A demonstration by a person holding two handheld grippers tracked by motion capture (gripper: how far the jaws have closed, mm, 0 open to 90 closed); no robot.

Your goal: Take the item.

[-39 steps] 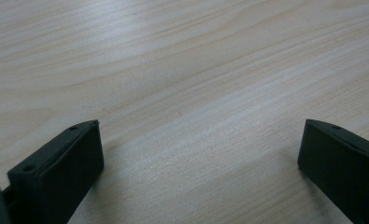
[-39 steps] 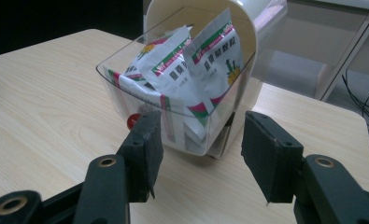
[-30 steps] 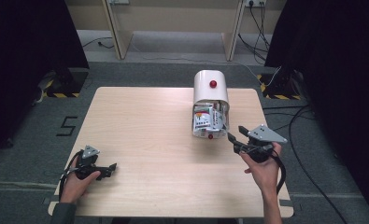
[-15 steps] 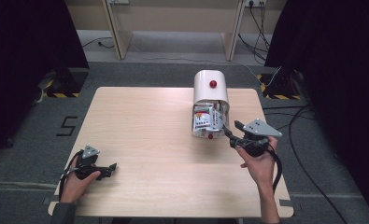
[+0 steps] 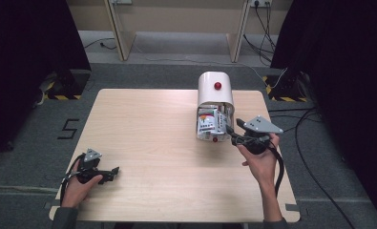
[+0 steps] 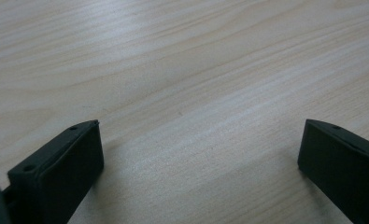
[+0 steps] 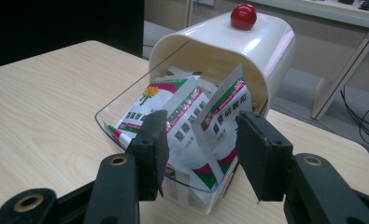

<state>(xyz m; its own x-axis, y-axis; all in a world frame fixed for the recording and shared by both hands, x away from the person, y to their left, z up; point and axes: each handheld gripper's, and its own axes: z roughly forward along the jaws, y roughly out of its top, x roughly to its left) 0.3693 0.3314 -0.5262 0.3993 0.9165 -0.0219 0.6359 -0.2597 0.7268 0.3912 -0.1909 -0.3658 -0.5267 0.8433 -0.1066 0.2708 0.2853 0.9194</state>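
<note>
Right tongs (image 5: 233,131) have neared the box (image 5: 214,112).

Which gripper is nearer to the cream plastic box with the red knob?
Right. The right gripper is at the cream plastic box with the red knob, beside its open front; the left gripper rests far away at the table's near left corner.

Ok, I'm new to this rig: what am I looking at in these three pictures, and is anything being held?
A person holds a two-jaw tool in each hand. The high view looks down on the pale wooden table. The other two pictures come from cameras riding on each tool. The left gripper rests near the table's front edge, jaws open over bare wood. The right gripper has been closing around white printed sachets standing in the clear tray of the cream bin with a red knob; the pads do not yet press on them. Nothing is held.
</note>
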